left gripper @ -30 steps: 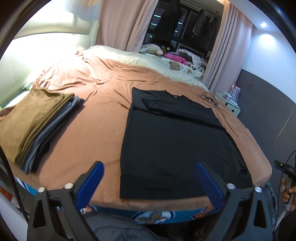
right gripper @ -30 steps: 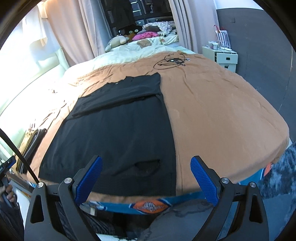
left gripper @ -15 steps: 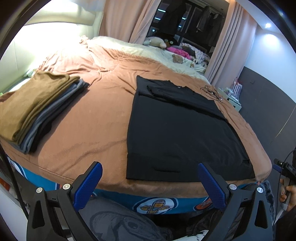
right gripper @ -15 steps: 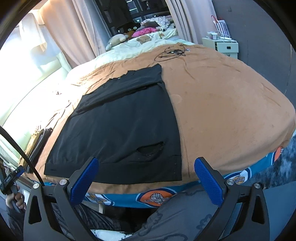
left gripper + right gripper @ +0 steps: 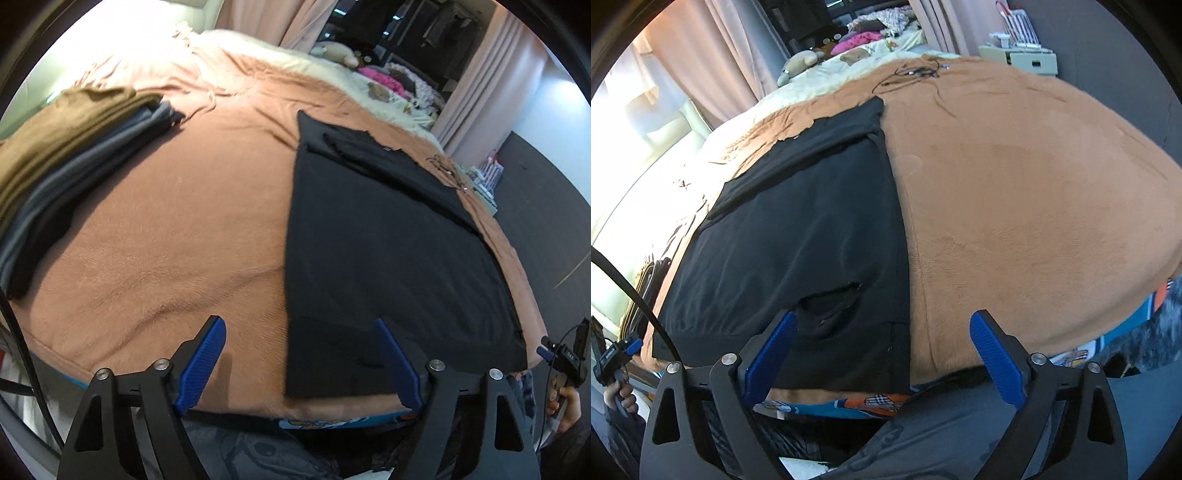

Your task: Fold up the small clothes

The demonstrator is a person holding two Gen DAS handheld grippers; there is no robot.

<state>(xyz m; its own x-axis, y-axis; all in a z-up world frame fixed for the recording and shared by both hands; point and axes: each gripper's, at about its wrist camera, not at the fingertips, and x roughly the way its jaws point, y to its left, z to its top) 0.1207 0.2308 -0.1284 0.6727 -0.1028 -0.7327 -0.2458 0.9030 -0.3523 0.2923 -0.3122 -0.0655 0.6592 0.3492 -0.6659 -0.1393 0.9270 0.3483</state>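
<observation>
In the left wrist view, the left gripper [image 5: 301,360] hangs over the near edge of the bed [image 5: 166,236]; its jaws are wide, have just been closing a little, and hold nothing, with the near left corner of the flat black shirt [image 5: 388,251] between them. A stack of folded clothes [image 5: 55,162] lies at the left edge. In the right wrist view, the right gripper [image 5: 882,356] has wide jaws, also just narrowed, around the shirt's [image 5: 798,236] near right corner, not gripping it.

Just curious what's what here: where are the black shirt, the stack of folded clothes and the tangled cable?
black shirt [image 5: 388,251], left wrist view, middle of its body
stack of folded clothes [image 5: 74,147], left wrist view, brown top layer
tangled cable [image 5: 912,74], right wrist view, its loops
</observation>
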